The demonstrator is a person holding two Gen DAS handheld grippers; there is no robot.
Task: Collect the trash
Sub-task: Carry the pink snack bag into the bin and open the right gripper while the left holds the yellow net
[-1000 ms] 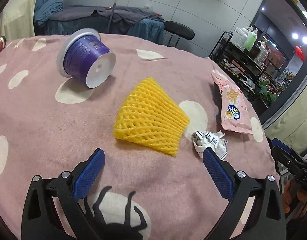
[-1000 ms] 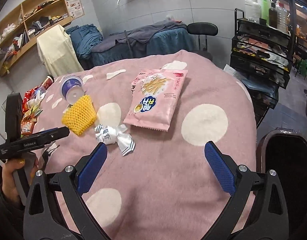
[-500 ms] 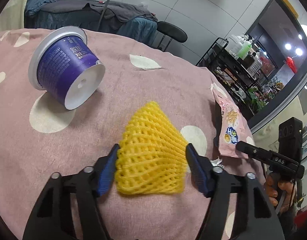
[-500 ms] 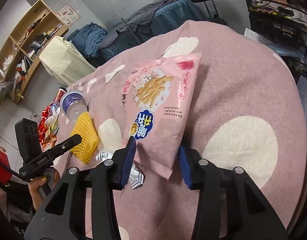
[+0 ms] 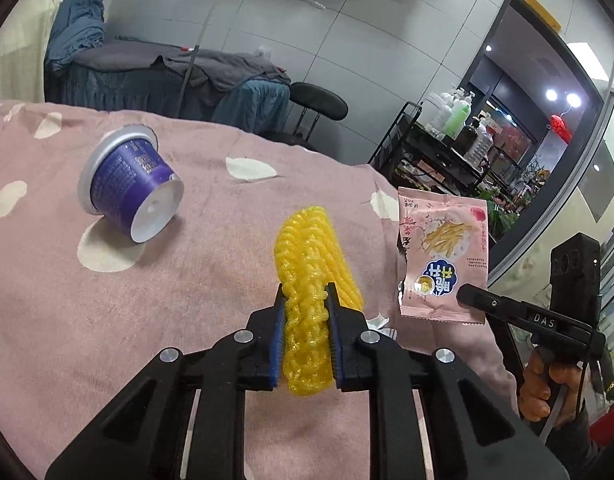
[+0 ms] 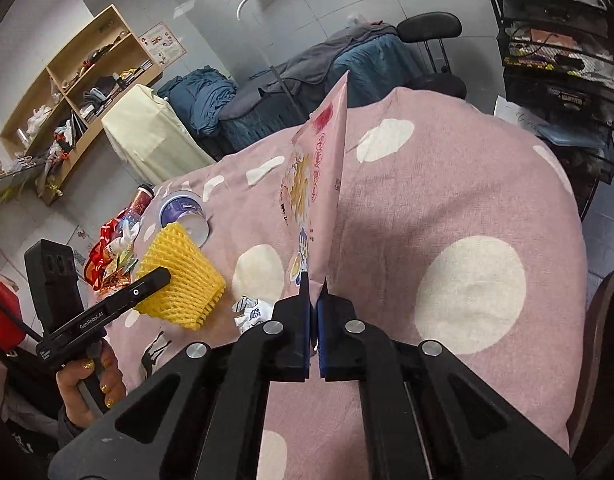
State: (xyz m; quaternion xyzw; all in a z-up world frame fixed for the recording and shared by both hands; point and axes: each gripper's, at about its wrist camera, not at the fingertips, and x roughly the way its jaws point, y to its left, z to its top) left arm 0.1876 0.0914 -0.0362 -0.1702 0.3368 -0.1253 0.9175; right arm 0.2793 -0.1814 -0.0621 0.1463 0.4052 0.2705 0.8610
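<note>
Shelves (image 6: 67,92) show only in right claw (image 6: 314,286) view.

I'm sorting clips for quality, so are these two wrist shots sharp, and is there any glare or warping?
Left wrist view: the yellow foam net and purple cup are sharp; ceiling lights flare at the right; walls bow from fisheye. Right wrist view: the pink snack bag is crisp, the corners are black, and the shelf curves.

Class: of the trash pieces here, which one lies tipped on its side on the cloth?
The purple cup; the yellow foam net and pink snack bag are gripped and lifted.
</note>
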